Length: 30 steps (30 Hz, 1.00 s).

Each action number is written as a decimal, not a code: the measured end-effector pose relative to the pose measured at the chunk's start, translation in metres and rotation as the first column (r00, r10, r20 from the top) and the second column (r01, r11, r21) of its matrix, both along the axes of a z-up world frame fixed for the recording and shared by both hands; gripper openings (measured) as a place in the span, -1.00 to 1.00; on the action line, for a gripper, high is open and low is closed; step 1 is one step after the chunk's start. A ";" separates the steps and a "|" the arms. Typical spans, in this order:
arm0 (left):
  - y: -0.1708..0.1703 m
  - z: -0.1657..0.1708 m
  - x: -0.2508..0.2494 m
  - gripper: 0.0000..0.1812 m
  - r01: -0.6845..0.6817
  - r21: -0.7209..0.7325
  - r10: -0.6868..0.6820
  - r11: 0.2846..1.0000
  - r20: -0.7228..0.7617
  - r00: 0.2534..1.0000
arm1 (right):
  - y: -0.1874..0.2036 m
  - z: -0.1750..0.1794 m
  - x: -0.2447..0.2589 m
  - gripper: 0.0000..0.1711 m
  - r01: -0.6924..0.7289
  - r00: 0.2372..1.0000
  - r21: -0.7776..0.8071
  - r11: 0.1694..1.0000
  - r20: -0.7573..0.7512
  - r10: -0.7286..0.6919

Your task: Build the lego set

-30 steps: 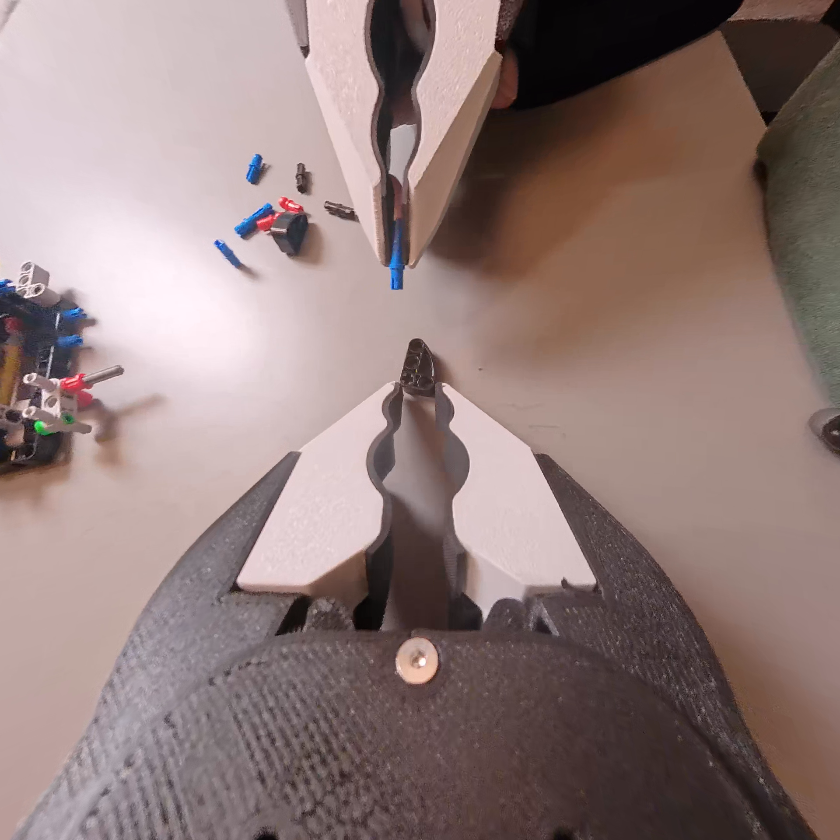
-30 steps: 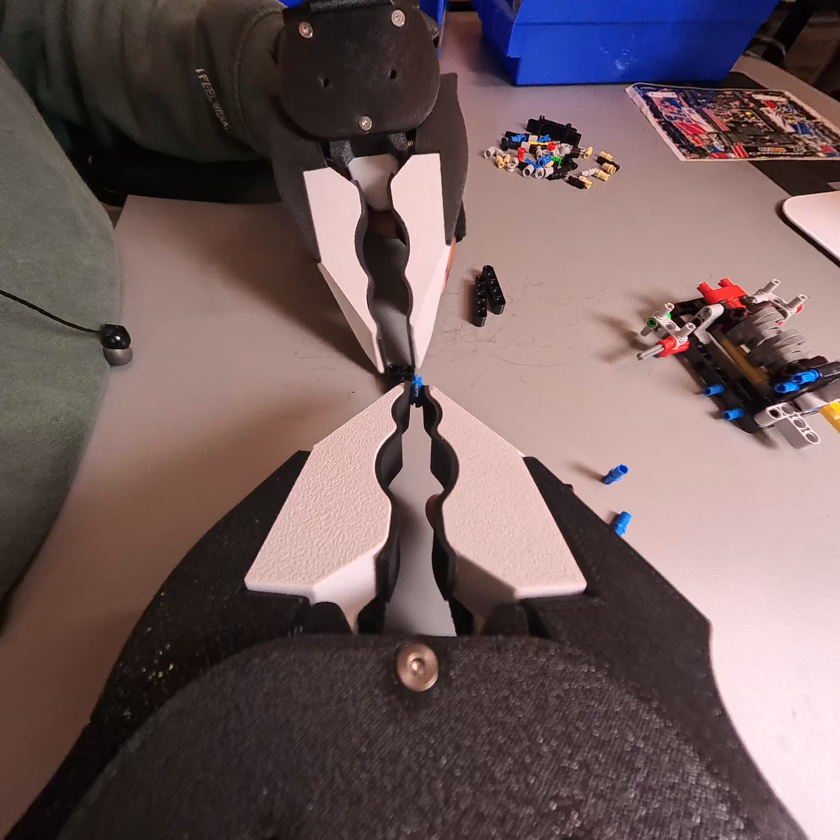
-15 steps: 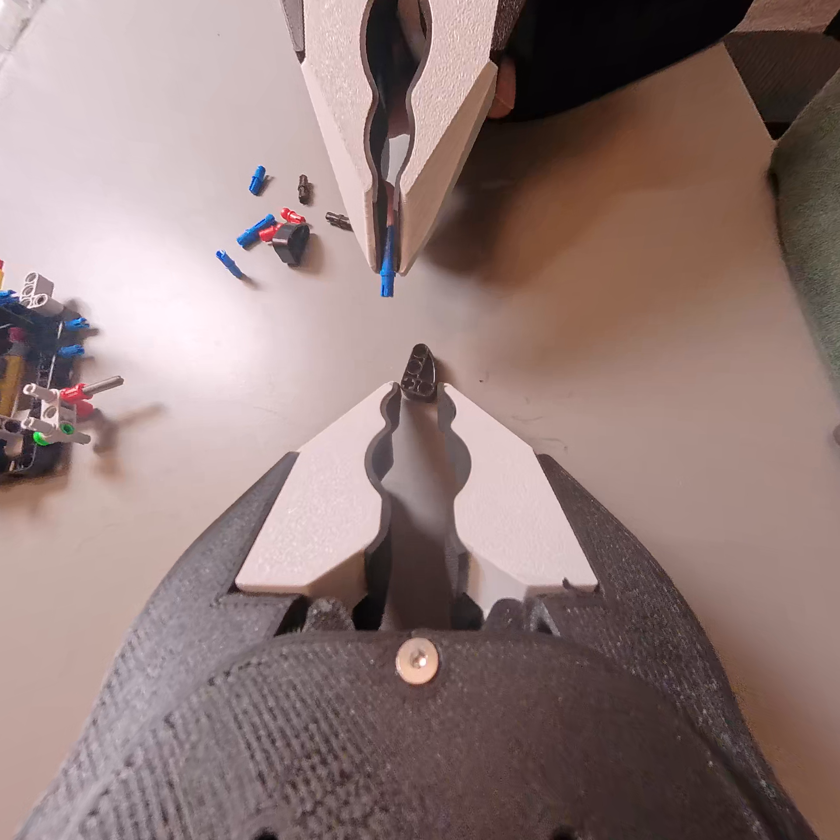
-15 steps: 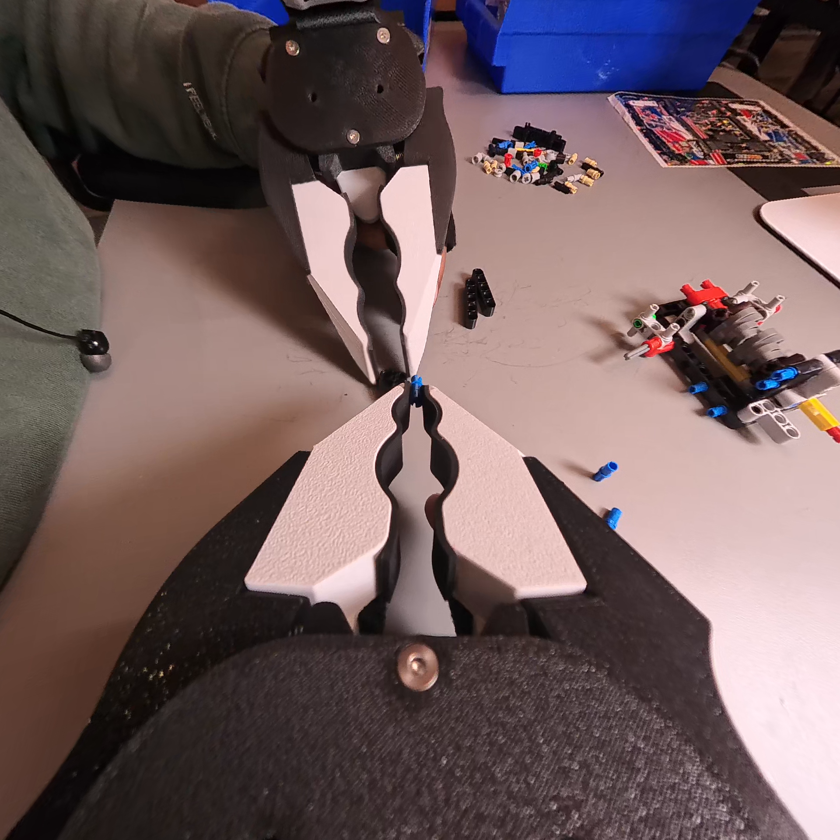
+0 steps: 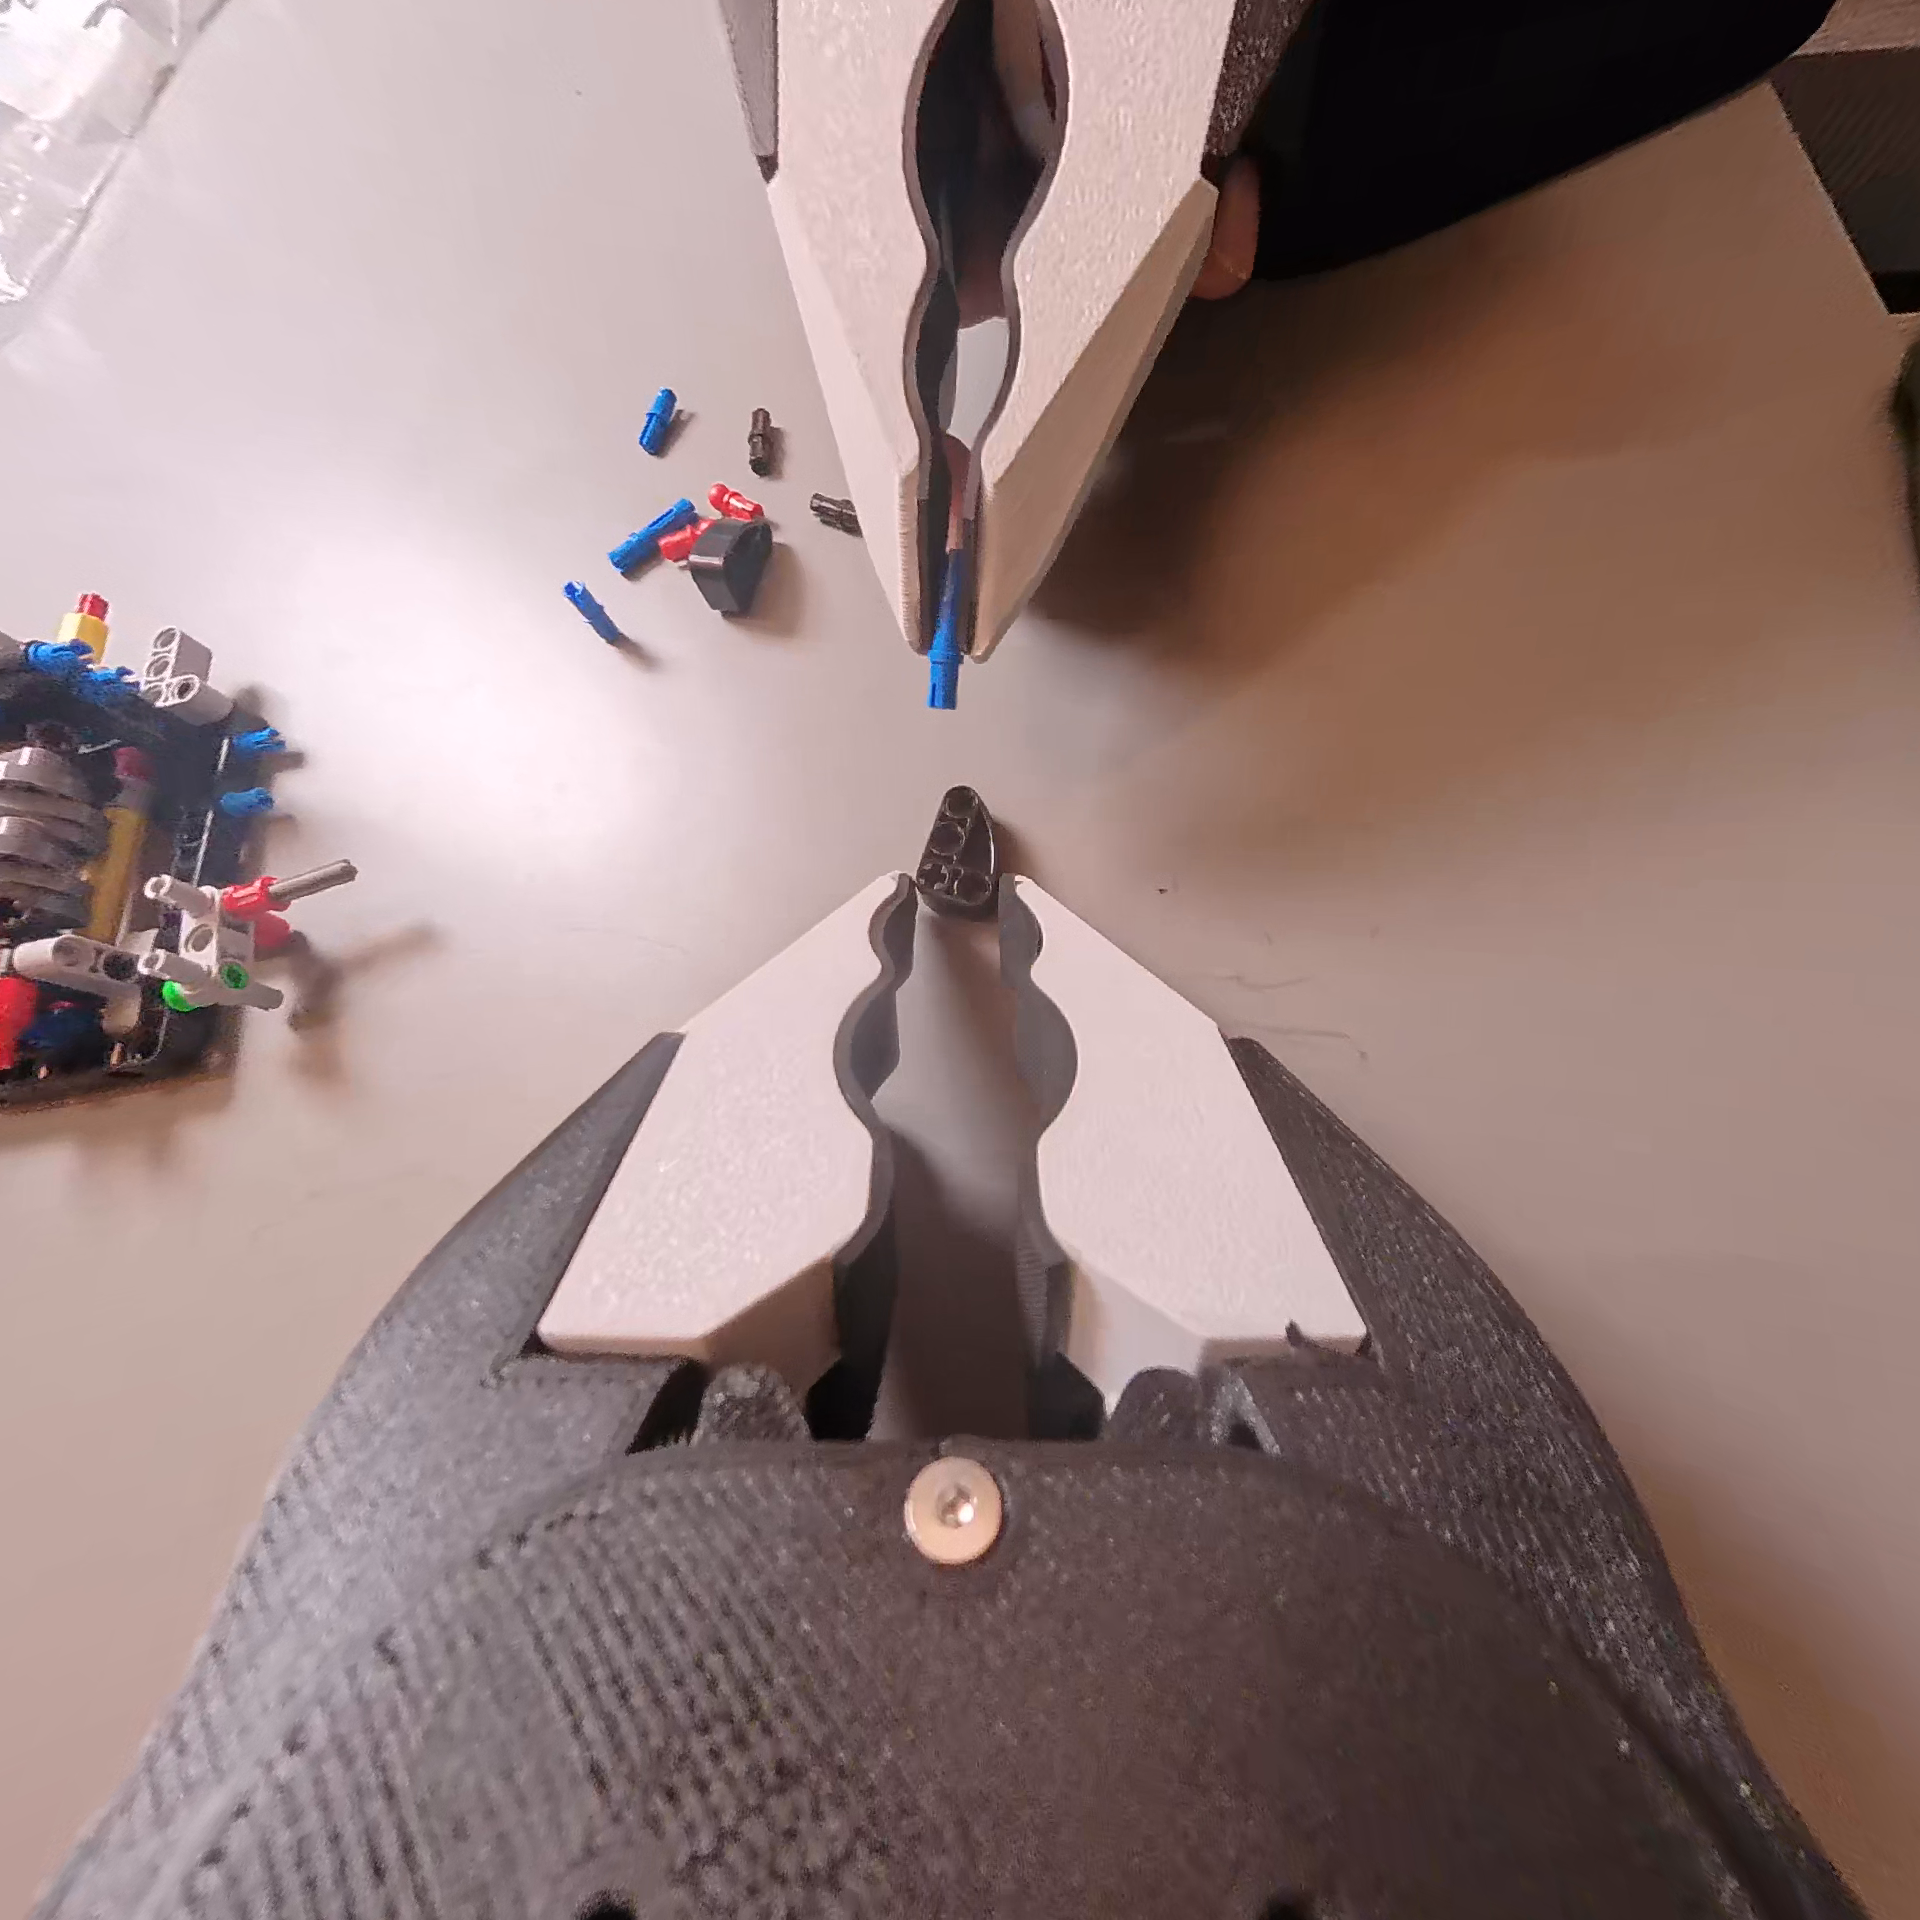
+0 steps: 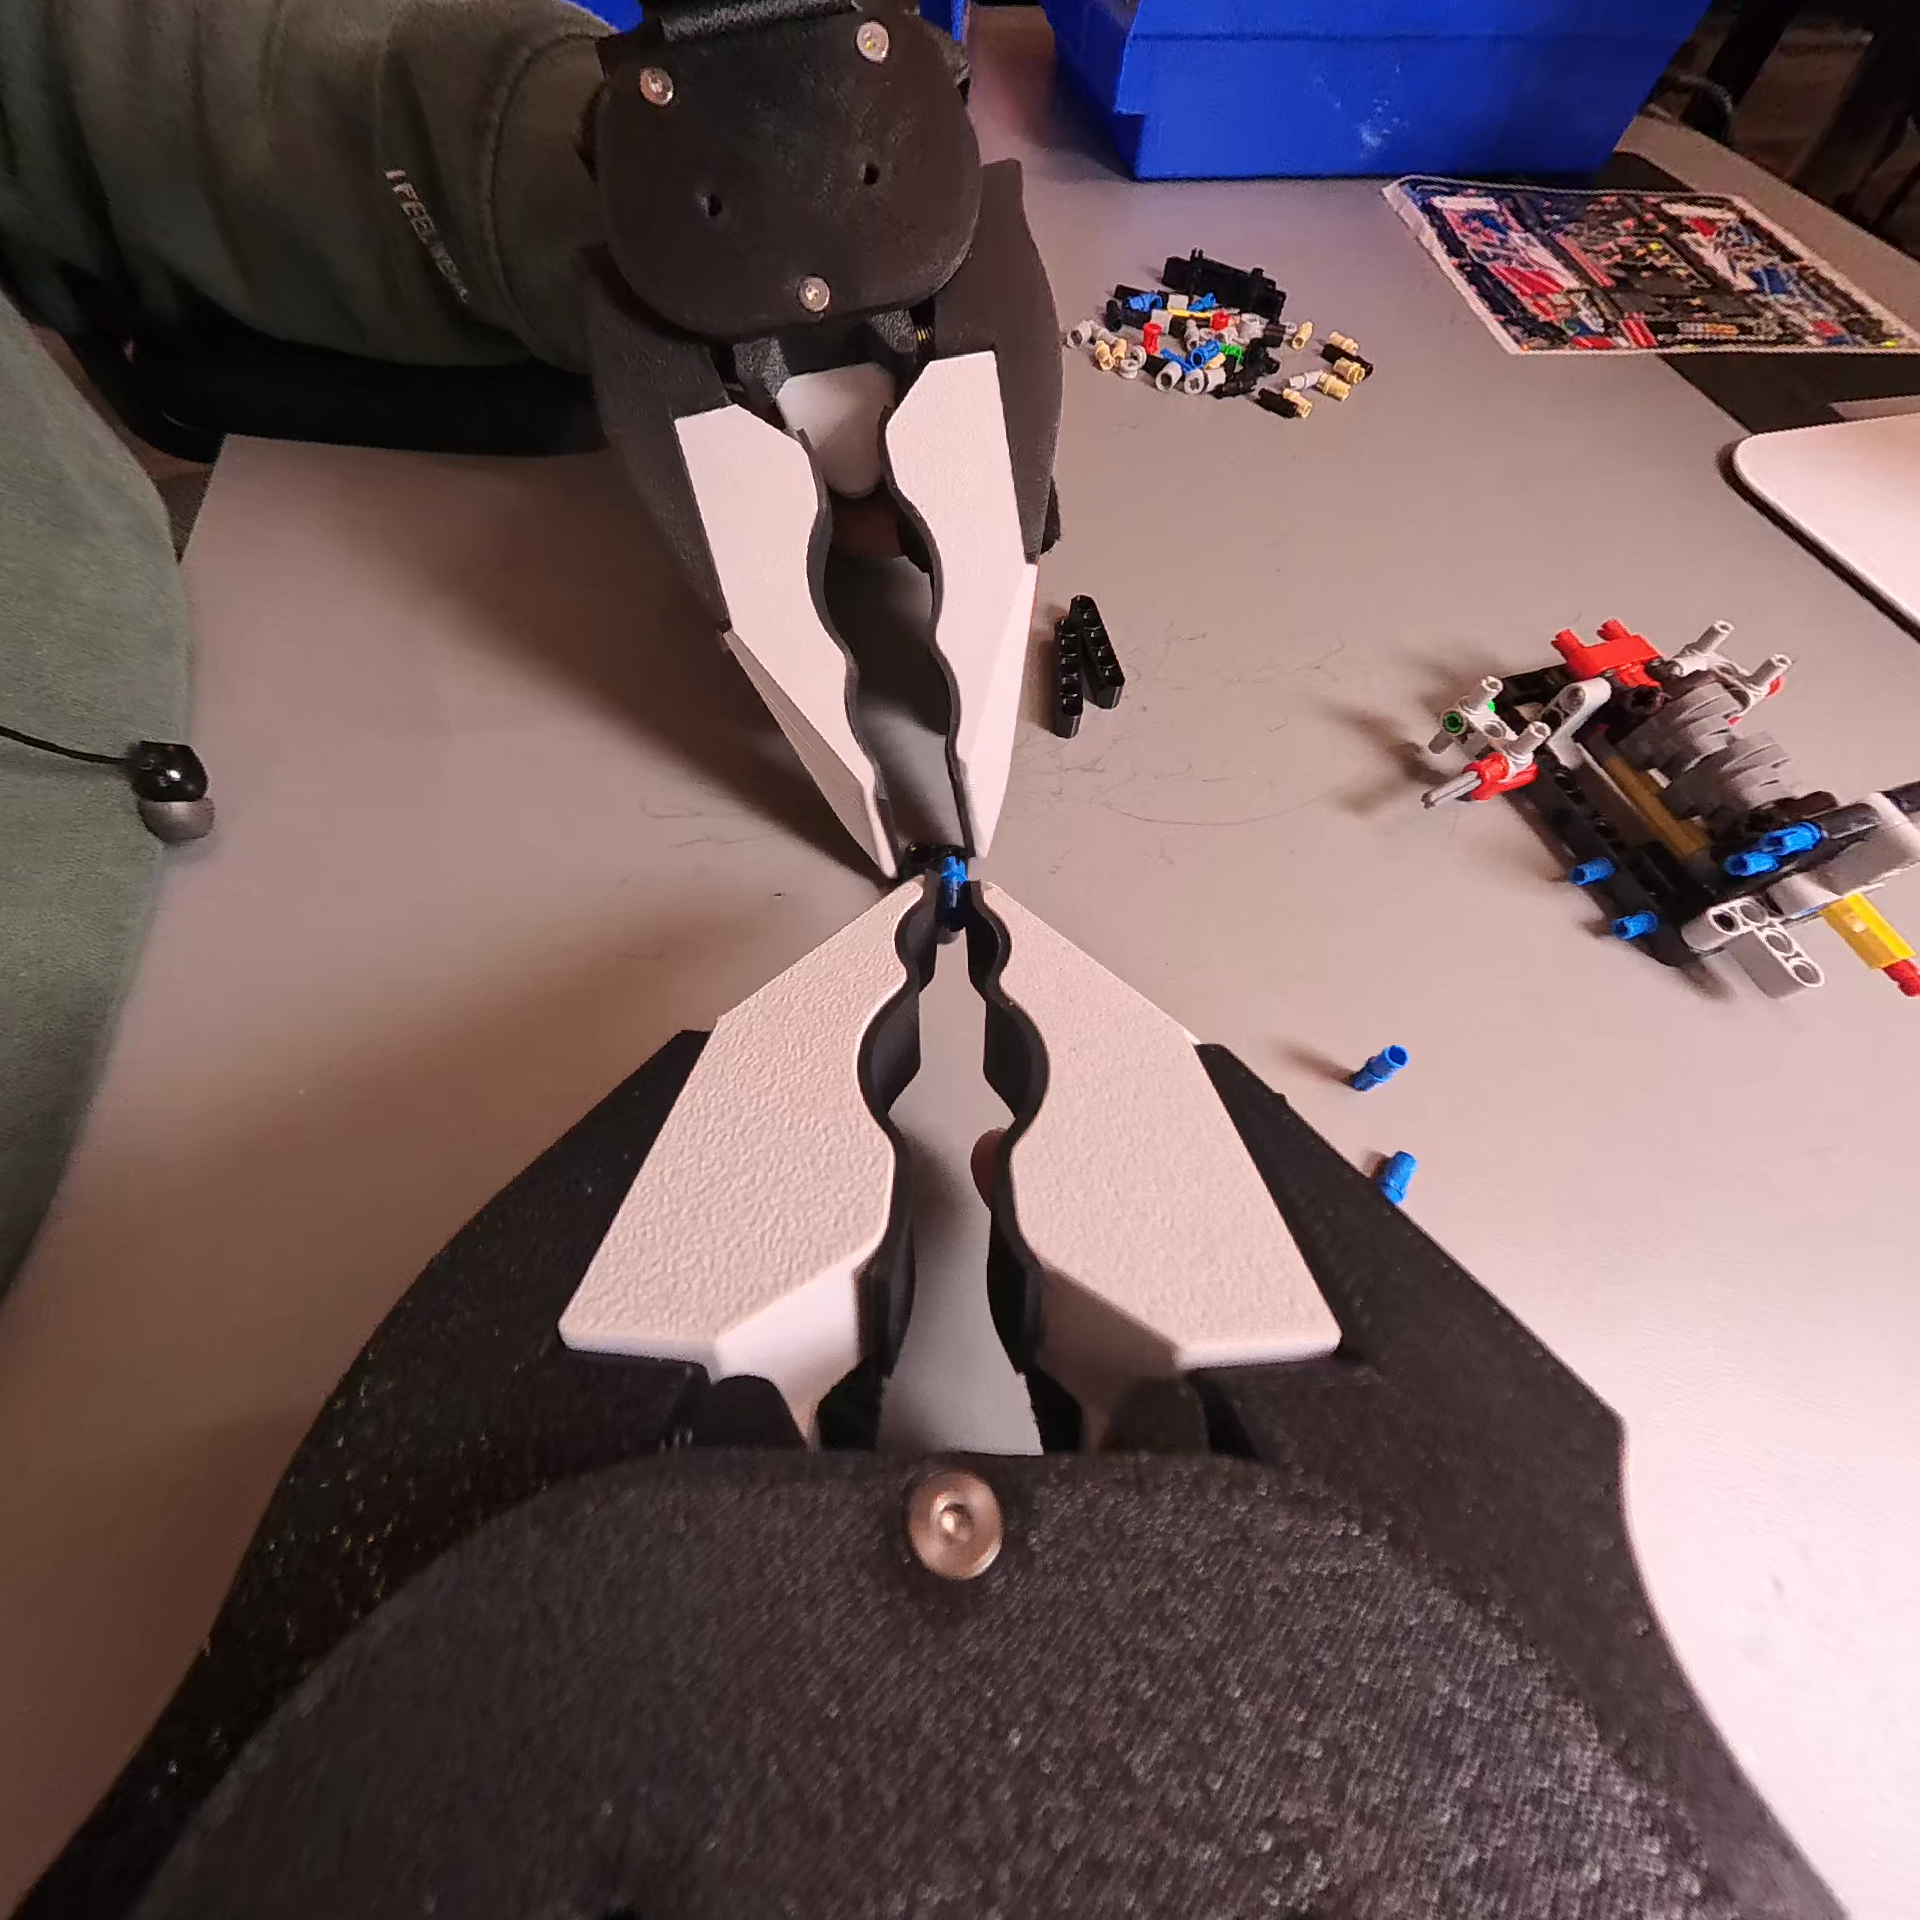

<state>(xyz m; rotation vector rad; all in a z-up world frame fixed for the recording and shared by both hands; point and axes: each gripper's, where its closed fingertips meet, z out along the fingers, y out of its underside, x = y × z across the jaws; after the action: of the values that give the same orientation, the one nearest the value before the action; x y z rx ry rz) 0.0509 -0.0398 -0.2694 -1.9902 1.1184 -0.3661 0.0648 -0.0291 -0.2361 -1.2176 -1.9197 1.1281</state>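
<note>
The left gripper (image 5: 961, 883) was clamped on a small black plate (image 5: 961, 854), a rounded triangular piece with pin holes, held at the very fingertips so that most of it stood out beyond them. Facing it tip to tip, a short gap away, the right gripper (image 5: 945, 649) was closed on a blue pin (image 5: 943, 649), about half of which stuck out toward the plate. In the right wrist view the pin (image 6: 948, 883) appeared almost end-on against the black piece, so the two looked lined up and near to meeting (whether they were touching could not be told from that angle).

The likely trouble, as I judged it, was the shallow hold on both parts: a slightly skewed push could twist the plate in the fingertips or drive the pin back between the right fingers, and either piece could pop loose onto the table (image 5: 1455, 831).

Farther off lay loose blue, red and black pins (image 5: 686, 530), a black beam (image 6: 1086, 665), the partly built model (image 6: 1683, 800), a heap of small parts (image 6: 1216, 338), the instruction sheet (image 6: 1652, 270) and a blue bin (image 6: 1351, 83).
</note>
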 end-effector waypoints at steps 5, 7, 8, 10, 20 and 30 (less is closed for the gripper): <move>0.002 0.000 -0.001 -0.82 -0.014 0.004 0.014 1.000 -0.001 1.000 | 0.001 -0.004 -0.001 -0.98 0.008 1.000 0.008 1.000 0.026 -0.009; 0.001 0.001 -0.001 -0.77 -0.010 0.002 0.010 1.000 0.004 1.000 | 0.001 -0.006 -0.002 -0.98 0.011 0.999 0.009 1.000 0.038 -0.012; 0.001 0.001 -0.001 -0.77 -0.009 0.001 0.009 1.000 0.006 1.000 | 0.002 -0.007 -0.002 -0.98 0.013 0.999 0.012 1.000 0.042 -0.013; 0.000 0.001 -0.001 -0.77 -0.009 -0.002 0.009 1.000 0.009 1.000 | 0.000 -0.009 -0.002 -0.98 0.006 0.998 0.022 1.000 0.055 -0.007; 0.001 0.001 -0.001 -0.83 -0.014 0.015 0.014 1.000 -0.007 1.000 | -0.011 -0.022 -0.015 -0.99 -0.075 0.951 0.137 0.988 0.306 0.030; -0.004 0.001 -0.001 -0.77 0.007 0.034 -0.006 0.999 -0.014 1.000 | -0.017 -0.016 -0.026 -0.99 -0.153 0.883 0.187 0.971 0.467 0.049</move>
<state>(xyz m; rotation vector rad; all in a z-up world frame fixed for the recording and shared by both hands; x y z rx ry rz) 0.0501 -0.0434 -0.2682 -1.9623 1.1326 -0.3346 0.0387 -0.0458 -0.2524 -1.3592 -2.4126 0.6843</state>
